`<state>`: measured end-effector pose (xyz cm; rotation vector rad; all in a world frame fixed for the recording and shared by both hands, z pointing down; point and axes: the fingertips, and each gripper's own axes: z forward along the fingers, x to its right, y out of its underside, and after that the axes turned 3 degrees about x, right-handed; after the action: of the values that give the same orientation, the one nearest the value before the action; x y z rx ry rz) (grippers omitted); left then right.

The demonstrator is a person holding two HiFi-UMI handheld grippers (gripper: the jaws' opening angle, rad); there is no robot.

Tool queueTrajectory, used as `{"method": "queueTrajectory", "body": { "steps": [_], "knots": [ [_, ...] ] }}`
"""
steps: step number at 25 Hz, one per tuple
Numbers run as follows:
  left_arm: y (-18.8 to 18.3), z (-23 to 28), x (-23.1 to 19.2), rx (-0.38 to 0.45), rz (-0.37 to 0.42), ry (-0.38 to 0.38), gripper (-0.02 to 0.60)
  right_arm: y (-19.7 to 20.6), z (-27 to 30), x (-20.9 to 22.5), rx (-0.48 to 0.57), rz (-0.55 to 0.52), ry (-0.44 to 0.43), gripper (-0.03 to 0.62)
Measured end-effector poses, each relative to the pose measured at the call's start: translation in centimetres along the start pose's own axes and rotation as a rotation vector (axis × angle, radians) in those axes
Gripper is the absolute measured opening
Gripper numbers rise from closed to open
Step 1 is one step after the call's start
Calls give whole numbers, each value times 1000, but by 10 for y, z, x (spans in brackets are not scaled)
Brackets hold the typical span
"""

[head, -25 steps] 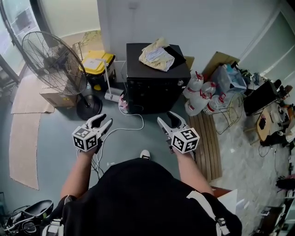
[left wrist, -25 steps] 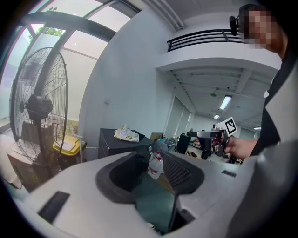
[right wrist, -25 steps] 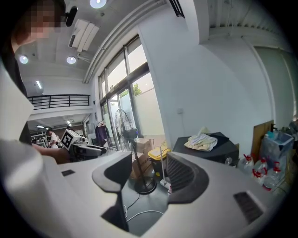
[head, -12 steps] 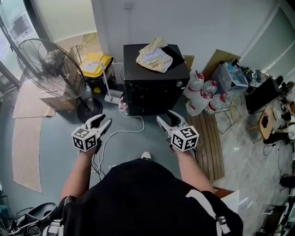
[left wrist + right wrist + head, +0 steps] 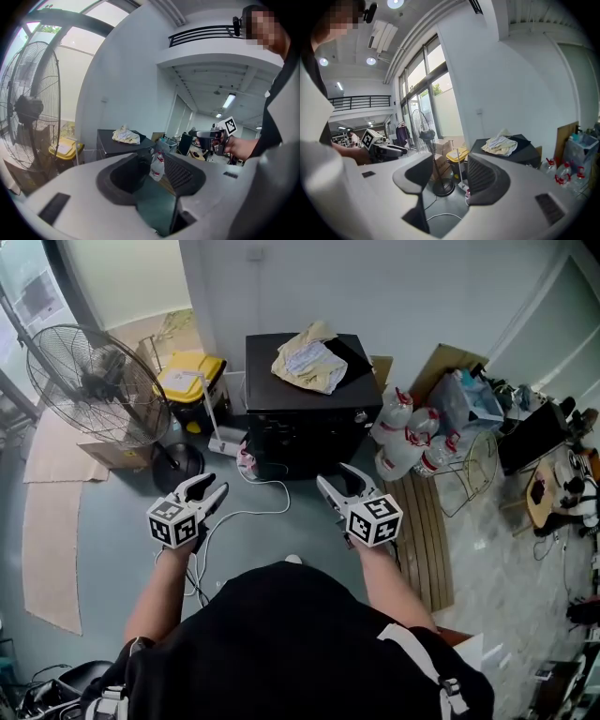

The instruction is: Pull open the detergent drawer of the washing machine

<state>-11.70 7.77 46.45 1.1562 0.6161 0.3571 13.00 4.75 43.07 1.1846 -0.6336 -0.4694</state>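
Observation:
The washing machine point(image 5: 309, 427) is a black box against the white wall, with a crumpled yellowish cloth point(image 5: 305, 360) on its top. I cannot make out its detergent drawer from here. My left gripper point(image 5: 210, 486) hangs open above the floor, well short of the machine's left front corner. My right gripper point(image 5: 336, 478) is open too, just short of the machine's right front. The left gripper view shows open jaws point(image 5: 152, 164) with the machine point(image 5: 112, 140) far off. In the right gripper view the open jaws point(image 5: 450, 176) are empty and the machine point(image 5: 513, 152) lies to the right.
A big standing fan point(image 5: 94, 381) and a yellow-lidded bin point(image 5: 192, 376) stand left of the machine. Several water bottles point(image 5: 403, 432) and a wooden pallet point(image 5: 427, 531) are on its right. A white cable point(image 5: 253, 507) trails over the floor between my grippers.
The head view has shifted slightly, so the fan and machine sit a little further left. Both grippers keep almost the same pose and stay open.

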Motion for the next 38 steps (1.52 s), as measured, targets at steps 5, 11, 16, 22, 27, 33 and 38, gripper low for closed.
{"method": "queueTrajectory", "body": {
  "steps": [5, 11, 16, 22, 27, 33, 38],
  "knots": [
    [-5, 10, -10, 2, -7, -11, 183, -7, 14, 11, 1, -4, -9, 235],
    [-6, 18, -20, -2, -18, -35, 183, -8, 28, 22, -10, -3, -26, 235],
    [-4, 27, -25, -7, -26, -49, 183, -7, 36, 31, -18, -6, -39, 235],
    [-13, 37, -26, 7, -16, -53, 183, -10, 46, 43, -21, -12, -51, 235],
    [-14, 42, -31, 12, -23, -74, 183, -18, 56, 49, -16, -25, -72, 235],
    [-17, 52, -36, 17, -30, -96, 183, -18, 67, 61, -30, -25, -92, 235],
    [-17, 60, -37, 16, -35, -108, 183, -20, 77, 73, -32, -31, -109, 235]
  ]
}}
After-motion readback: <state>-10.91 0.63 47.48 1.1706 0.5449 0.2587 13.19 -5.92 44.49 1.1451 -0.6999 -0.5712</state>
